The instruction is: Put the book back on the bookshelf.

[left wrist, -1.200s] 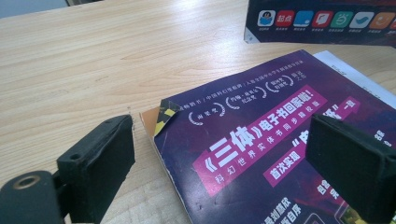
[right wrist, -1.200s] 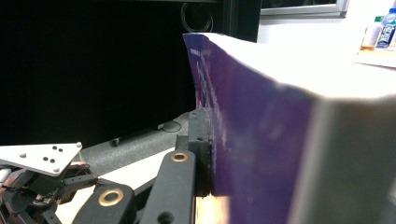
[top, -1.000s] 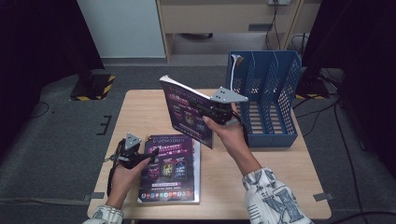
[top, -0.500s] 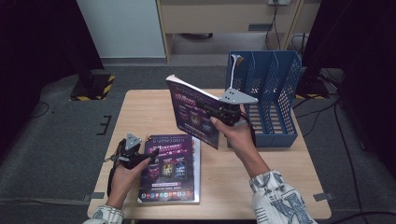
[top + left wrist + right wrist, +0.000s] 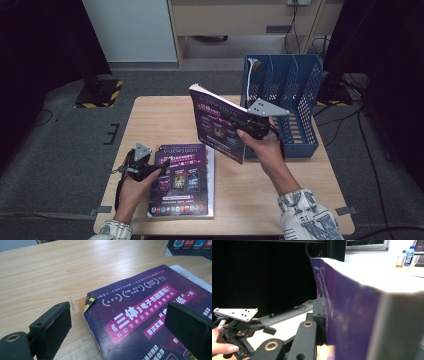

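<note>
High view shows the right gripper (image 5: 235, 124) pinching a purple book (image 5: 217, 127), held upright in the air over the middle of the table (image 5: 165, 122), just left of the blue file rack (image 5: 285, 107) at the table's right edge. In the right gripper view a black jaw presses flat on the cover (image 5: 347, 315). The grip sits near one edge of the book, so I judge it could swing or slip between the pads on the way to a rack slot, or its corner could catch a divider. The left gripper (image 5: 145, 169) hovers with jaws spread at the left edge of a second book (image 5: 182, 180) lying flat near the table's front edge; the left gripper view shows its dog-eared corner (image 5: 89, 299) between the jaws, untouched.
</note>
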